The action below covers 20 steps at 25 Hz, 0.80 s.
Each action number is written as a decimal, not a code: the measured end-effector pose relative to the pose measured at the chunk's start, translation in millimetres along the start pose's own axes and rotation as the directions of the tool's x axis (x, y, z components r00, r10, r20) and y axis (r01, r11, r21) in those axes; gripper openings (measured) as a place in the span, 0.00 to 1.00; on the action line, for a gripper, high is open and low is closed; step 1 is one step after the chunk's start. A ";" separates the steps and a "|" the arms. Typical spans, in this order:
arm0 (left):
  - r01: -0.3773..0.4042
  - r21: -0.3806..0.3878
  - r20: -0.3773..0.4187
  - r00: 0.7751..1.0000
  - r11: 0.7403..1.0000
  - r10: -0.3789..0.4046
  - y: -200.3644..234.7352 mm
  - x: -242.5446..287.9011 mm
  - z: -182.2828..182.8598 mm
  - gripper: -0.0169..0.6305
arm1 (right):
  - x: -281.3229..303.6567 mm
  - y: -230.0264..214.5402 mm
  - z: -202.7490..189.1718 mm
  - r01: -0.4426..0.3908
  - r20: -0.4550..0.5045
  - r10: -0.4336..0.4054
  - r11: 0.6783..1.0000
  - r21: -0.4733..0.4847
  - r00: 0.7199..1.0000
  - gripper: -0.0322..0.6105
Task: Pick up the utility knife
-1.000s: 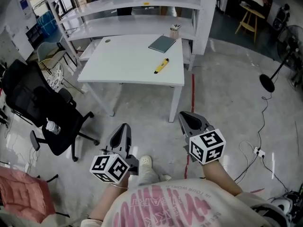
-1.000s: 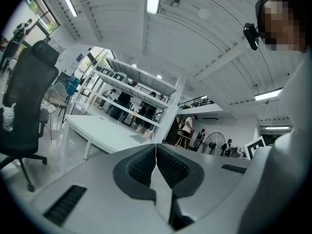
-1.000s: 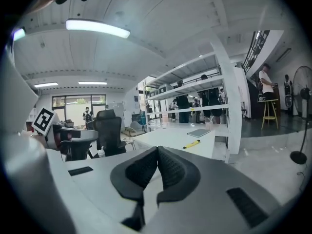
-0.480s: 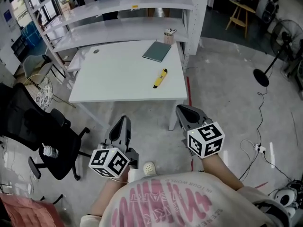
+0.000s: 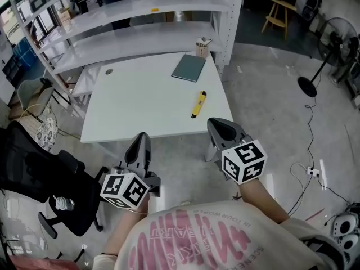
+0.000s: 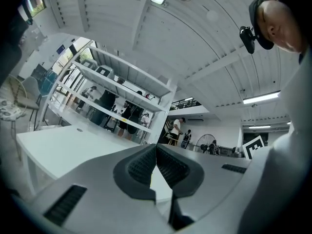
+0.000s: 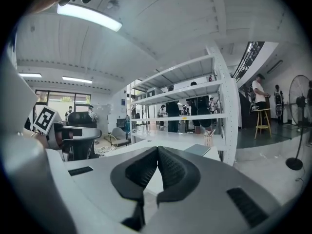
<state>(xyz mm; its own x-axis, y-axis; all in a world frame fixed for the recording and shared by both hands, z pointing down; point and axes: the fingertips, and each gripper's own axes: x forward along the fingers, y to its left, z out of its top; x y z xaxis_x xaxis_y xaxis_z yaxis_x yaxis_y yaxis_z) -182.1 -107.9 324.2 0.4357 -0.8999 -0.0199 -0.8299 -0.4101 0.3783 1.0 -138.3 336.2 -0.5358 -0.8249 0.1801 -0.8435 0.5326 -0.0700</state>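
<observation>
The yellow utility knife lies on the white table, near its right front edge. My left gripper is held in front of the table's front edge and left of the knife, its jaws shut and empty. To the right, my right gripper hovers by the table's front right corner, a short way below the knife in the head view, also shut on nothing. In the left gripper view the pads of the left gripper meet with the table top beyond them. In the right gripper view the right gripper shows closed pads too.
A teal notebook and a pen cup sit at the table's far right. White shelving stands behind it. A black office chair is at the left, a floor fan and cables at the right.
Both grippers have travelled toward the table, still shut. The table and knife now lie closer and lower in the head view; the chair has slid down to the left.
</observation>
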 end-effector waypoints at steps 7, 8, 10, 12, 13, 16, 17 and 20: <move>-0.033 -0.063 -0.091 0.996 0.998 0.027 43.0 24.7 -27.0 0.06 | 40.1 -11.9 -30.4 0.032 -0.091 -0.029 0.999 0.039 0.995 0.08; -0.035 -0.071 -0.101 0.995 0.997 0.028 47.5 28.0 -30.5 0.06 | 46.1 -14.9 -33.2 0.035 -0.099 -0.031 0.998 0.044 0.995 0.08; -0.035 -0.081 -0.115 0.993 0.996 0.025 54.8 35.0 -36.2 0.06 | 58.4 -22.1 -38.0 0.040 -0.114 -0.035 0.998 0.048 0.993 0.08; -0.038 -0.085 -0.134 0.991 0.996 0.026 62.1 40.8 -42.0 0.06 | 69.8 -27.4 -43.2 0.039 -0.130 -0.032 0.998 0.052 0.991 0.08; -0.042 -0.086 -0.144 0.989 0.995 0.030 66.1 43.7 -44.7 0.06 | 75.2 -29.7 -46.3 0.036 -0.139 -0.028 0.998 0.053 0.990 0.08; -0.065 -0.086 -0.164 0.985 0.994 0.050 79.0 55.9 -51.1 0.06 | 92.5 -40.6 -56.6 0.026 -0.172 -0.017 0.998 0.050 0.985 0.08; -0.074 -0.086 -0.168 0.984 0.994 0.059 83.5 60.1 -52.8 0.06 | 98.5 -44.2 -60.3 0.020 -0.185 -0.012 0.999 0.046 0.983 0.08; -0.098 -0.081 -0.182 0.980 0.992 0.081 96.9 71.4 -56.7 0.06 | 118.1 -52.2 -69.7 -0.006 -0.220 0.014 0.999 0.037 0.975 0.08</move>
<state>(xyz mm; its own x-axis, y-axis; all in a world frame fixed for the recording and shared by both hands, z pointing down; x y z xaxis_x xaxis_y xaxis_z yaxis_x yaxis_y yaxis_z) -211.6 -203.4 411.8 0.4230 -0.8881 0.1802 -0.8373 -0.3070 0.4524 -15.6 -250.3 429.5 -0.5258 -0.7557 0.3904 -0.8412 0.5300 -0.1069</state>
